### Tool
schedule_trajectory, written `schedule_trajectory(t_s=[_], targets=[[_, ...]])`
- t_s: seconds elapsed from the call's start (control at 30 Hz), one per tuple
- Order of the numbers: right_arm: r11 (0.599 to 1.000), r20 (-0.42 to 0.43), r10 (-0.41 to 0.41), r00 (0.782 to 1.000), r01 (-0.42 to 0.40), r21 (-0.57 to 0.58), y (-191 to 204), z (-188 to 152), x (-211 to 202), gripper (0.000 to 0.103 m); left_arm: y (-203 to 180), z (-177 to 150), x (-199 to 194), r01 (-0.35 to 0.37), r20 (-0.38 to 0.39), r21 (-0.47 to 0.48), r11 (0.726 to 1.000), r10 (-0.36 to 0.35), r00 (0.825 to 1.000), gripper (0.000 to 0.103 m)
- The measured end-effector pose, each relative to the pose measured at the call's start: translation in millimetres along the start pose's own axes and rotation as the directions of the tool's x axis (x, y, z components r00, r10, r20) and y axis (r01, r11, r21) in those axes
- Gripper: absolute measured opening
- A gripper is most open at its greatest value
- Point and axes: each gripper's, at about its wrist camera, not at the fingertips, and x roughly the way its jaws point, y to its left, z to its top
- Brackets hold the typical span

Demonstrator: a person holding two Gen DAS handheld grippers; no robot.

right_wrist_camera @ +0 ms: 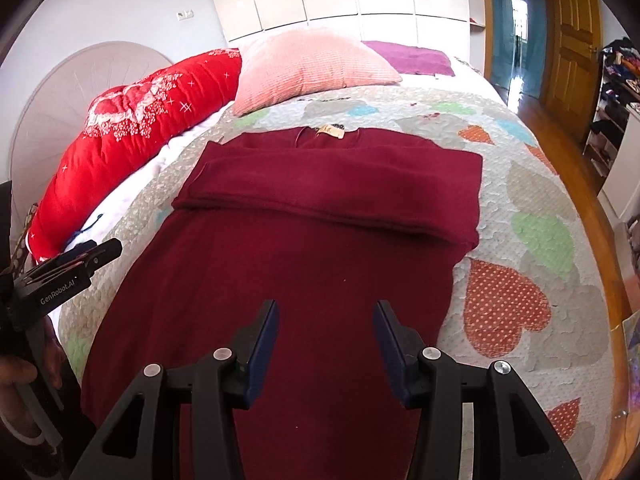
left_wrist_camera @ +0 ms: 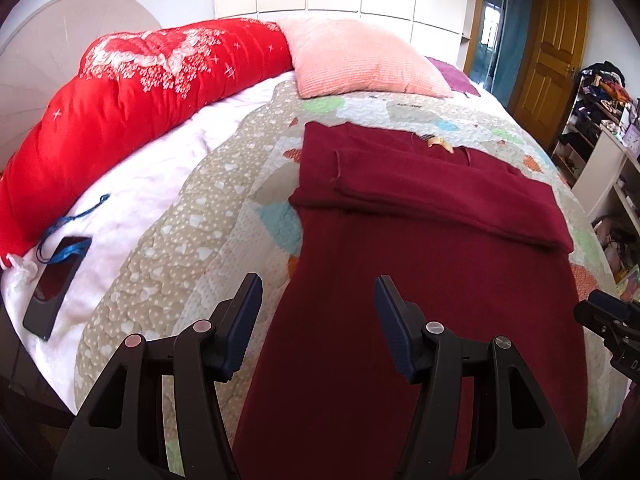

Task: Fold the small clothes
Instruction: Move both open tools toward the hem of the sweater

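A dark red sweater (left_wrist_camera: 420, 288) lies flat on the quilted bed, collar and tan label (left_wrist_camera: 438, 143) at the far end, both sleeves folded across the chest. It also shows in the right wrist view (right_wrist_camera: 304, 264). My left gripper (left_wrist_camera: 318, 288) is open and empty, hovering above the sweater's near left hem edge. My right gripper (right_wrist_camera: 326, 312) is open and empty above the lower body of the sweater. The right gripper shows at the right edge of the left wrist view (left_wrist_camera: 608, 316); the left gripper shows at the left of the right wrist view (right_wrist_camera: 76, 262).
The heart-patterned quilt (right_wrist_camera: 532, 240) covers the bed. A red bolster (left_wrist_camera: 120, 112) and pink pillow (left_wrist_camera: 360, 60) lie at the head. A phone with a blue strap (left_wrist_camera: 56, 280) lies on the white sheet at left. Shelves (left_wrist_camera: 600, 140) and a wooden door (left_wrist_camera: 556, 52) stand right.
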Motion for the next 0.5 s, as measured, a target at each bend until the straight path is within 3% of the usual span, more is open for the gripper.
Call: schedule_trajectory(t_s=[0.5], targets=[[1.000, -0.025, -0.010, 1.000, 0.010, -0.008, 5, -6, 10, 0.047, 14, -18, 8, 0.003, -0.031, -0.044, 0.999, -0.004, 1.000, 0.058]])
